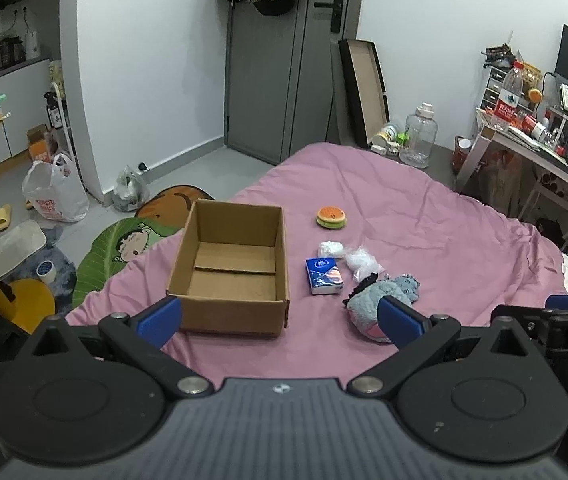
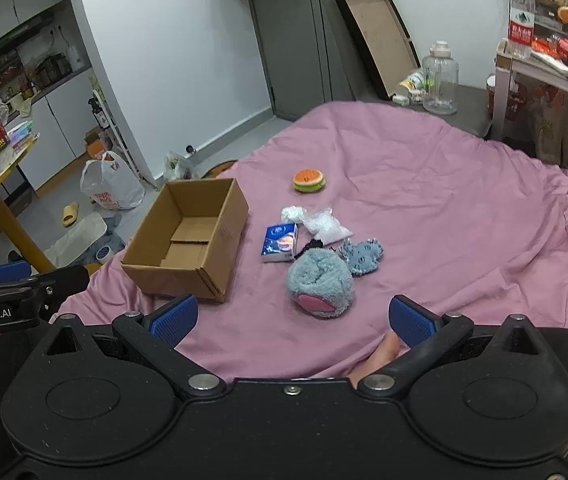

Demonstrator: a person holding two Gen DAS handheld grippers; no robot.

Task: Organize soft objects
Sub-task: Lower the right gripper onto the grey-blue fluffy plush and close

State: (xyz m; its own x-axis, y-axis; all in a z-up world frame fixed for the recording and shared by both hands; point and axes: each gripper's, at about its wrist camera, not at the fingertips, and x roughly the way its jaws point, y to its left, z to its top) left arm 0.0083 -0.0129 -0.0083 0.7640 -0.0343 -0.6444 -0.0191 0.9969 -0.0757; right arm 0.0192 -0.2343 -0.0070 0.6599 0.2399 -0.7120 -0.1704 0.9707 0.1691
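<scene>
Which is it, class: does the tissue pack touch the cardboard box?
Apart. The left wrist view shows a strip of pink sheet between the tissue pack and the cardboard box.

Empty open cardboard box [image 1: 230,276], tissue pack [image 1: 323,275], blue plush [image 1: 367,304], burger toy [image 1: 331,218] beside

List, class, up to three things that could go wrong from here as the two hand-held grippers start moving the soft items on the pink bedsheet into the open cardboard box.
1. The fluffy blue plush toy touches the blue tissue pack and crumpled clear plastic bag; grabbing one may drag another.
2. The empty brown cardboard box sits near the edge of the pink bedsheet; a nudge could tip it off.
3. The open left gripper and open right gripper are close together and may collide.
</scene>
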